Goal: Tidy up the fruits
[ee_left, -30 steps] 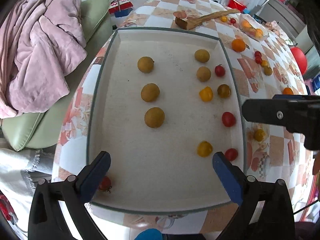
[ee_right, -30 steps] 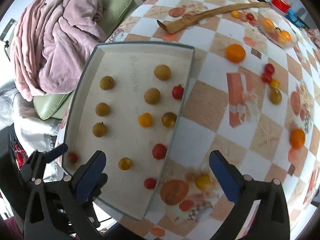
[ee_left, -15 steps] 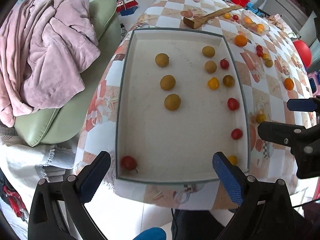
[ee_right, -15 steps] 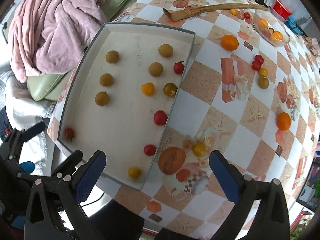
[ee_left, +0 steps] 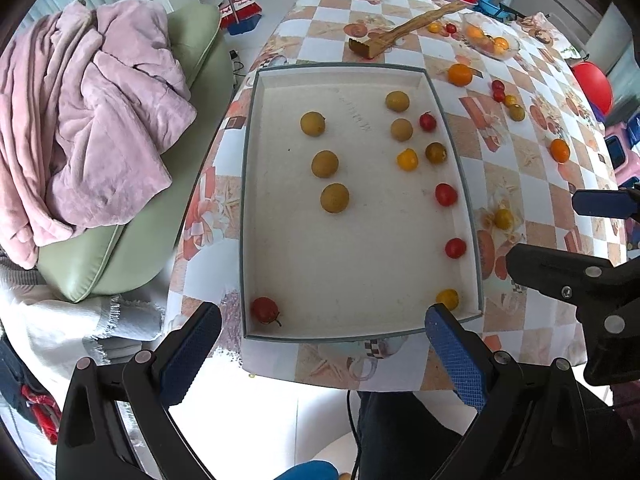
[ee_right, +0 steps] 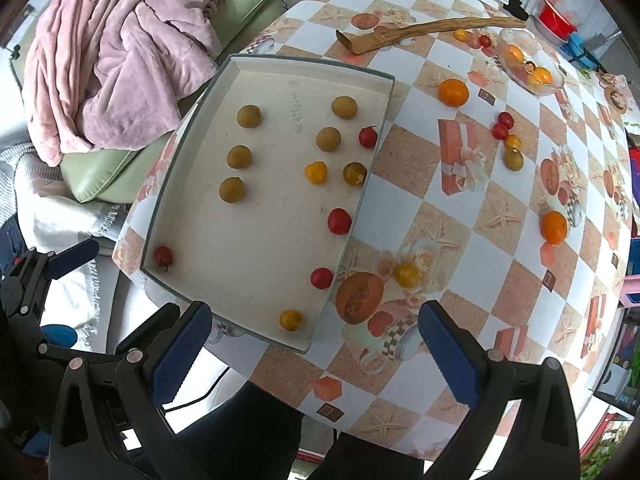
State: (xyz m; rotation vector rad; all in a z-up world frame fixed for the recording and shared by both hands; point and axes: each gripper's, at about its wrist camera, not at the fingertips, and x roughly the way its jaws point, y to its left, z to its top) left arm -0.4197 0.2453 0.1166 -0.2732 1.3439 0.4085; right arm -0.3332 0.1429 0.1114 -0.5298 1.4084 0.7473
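Checkered table beside a green sofa draped with a pink blanket — both grippers hover off its near edge.

A shallow white tray on the tablecloth holds brown longans, red and yellow cherry tomatoes; more fruit — oranges, tomatoes — lies scattered to its right, beyond a wooden stick and glass bowl. Left gripper and right gripper gape wide, empty.

Bright, even daylight from windows at 12 o'clock. Soft, faint shadows. Sharp at centre, slightly smeared toward 3 o'clock. Strong fisheye bending, black vignette at corners.
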